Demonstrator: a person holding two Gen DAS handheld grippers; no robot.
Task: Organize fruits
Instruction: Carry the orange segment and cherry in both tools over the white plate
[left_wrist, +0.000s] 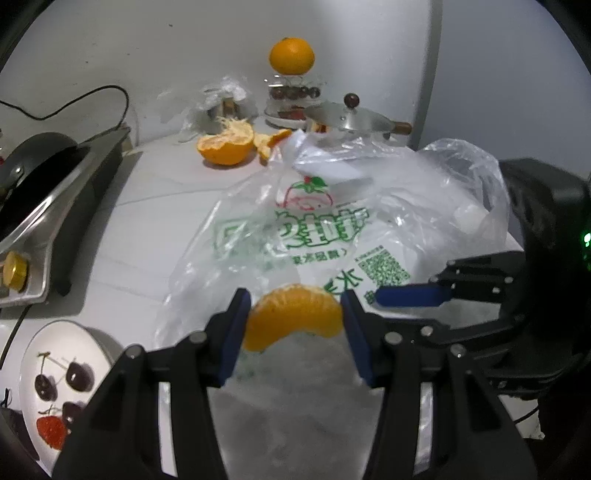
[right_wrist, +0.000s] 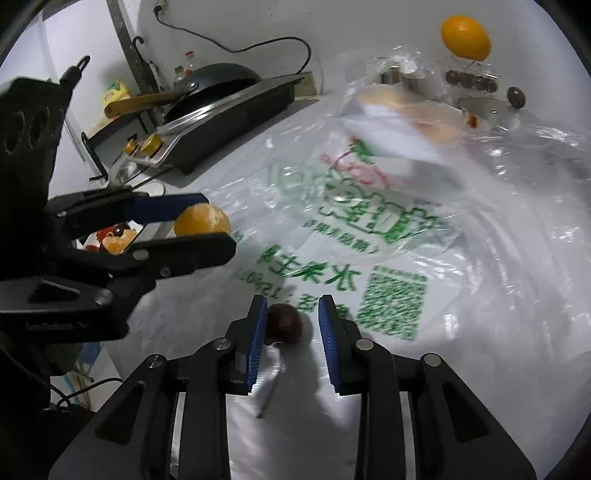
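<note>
On the white worktop (right_wrist: 207, 192), over a clear printed plastic bag (left_wrist: 332, 236), my left tool (left_wrist: 293, 325) clamps a peeled orange segment (left_wrist: 291, 314), its long axis spanning pad to pad. My right tool (right_wrist: 293, 325) stands nearly closed; a dark cherry (right_wrist: 284, 323) sits against its left pad, and I cannot tell whether it is gripped. The fruit plate (left_wrist: 33, 354) lies lower left, nearer my left hand.
</note>
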